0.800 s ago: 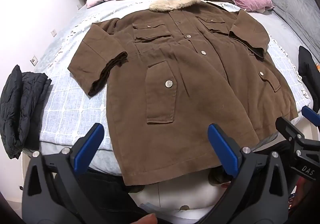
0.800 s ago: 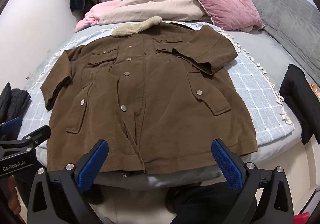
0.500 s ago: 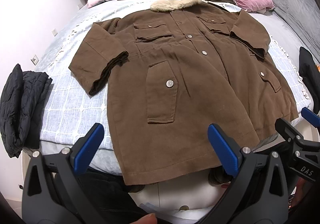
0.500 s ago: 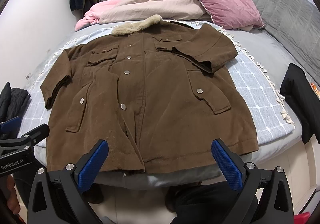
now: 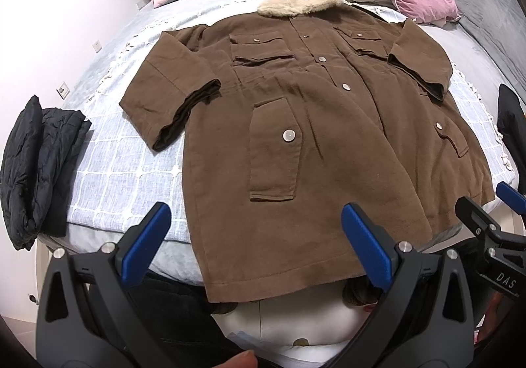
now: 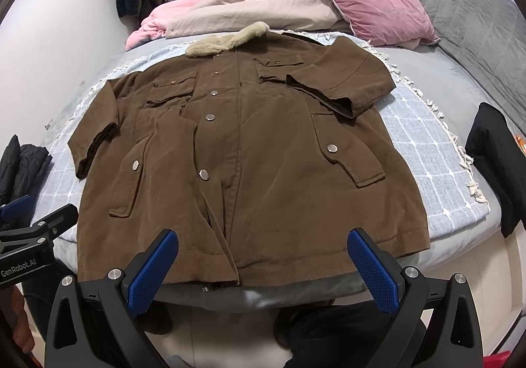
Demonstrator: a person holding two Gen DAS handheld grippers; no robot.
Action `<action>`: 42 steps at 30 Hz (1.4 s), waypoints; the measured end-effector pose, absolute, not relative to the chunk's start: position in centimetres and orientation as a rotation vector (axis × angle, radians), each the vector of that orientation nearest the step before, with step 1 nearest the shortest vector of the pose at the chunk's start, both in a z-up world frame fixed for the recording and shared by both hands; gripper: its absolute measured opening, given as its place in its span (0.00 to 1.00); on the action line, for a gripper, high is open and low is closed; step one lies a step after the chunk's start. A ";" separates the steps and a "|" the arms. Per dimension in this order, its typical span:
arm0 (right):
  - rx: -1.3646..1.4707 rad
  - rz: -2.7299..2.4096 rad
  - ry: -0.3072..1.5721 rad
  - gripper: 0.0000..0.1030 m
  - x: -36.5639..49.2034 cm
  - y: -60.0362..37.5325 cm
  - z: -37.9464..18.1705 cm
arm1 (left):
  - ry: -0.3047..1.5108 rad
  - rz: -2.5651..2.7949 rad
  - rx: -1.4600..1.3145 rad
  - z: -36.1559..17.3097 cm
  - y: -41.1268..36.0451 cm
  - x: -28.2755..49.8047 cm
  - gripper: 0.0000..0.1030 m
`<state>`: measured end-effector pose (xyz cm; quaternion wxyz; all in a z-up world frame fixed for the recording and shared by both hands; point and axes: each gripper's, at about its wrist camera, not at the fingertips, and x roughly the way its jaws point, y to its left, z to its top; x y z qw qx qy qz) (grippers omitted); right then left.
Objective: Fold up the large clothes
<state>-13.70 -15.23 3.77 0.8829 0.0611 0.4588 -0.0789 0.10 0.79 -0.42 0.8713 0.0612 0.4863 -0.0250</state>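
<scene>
A large brown coat [image 5: 328,144] with a beige fur collar [image 5: 299,4] lies face up and buttoned on the bed; it also shows in the right wrist view [image 6: 263,151]. Both sleeves are folded in over the front, and the hem hangs at the bed's near edge. My left gripper [image 5: 256,239] is open and empty, hovering just above the hem's left part. My right gripper [image 6: 263,266] is open and empty above the hem's middle. Each gripper shows at the edge of the other's view.
A light blue checked blanket [image 5: 125,170] covers the bed. A folded black jacket [image 5: 36,167] lies at the left edge, another black garment [image 6: 496,164] at the right edge. Pink bedding [image 6: 263,6] and a pink pillow [image 6: 381,12] lie behind the collar.
Both grippers have drifted slightly forward toward the coat; the coat has not moved and both grippers stay open.
</scene>
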 end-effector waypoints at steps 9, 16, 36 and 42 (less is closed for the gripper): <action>0.123 -0.157 0.967 1.00 -13.3 -15.2 3.4 | 0.982 -0.036 0.124 -0.6 1.1 0.1 1.00; 0.119 -0.158 0.973 1.00 -13.1 -15.2 3.2 | 1.009 -0.029 0.115 -1.0 1.3 0.3 1.00; 0.068 0.050 1.031 1.00 -11.6 -18.4 3.0 | 1.085 -0.078 -0.012 -1.7 9.4 3.3 1.00; 0.089 0.149 1.116 1.00 -11.3 -20.6 1.5 | 1.164 -0.109 -0.146 -4.4 13.5 3.8 1.00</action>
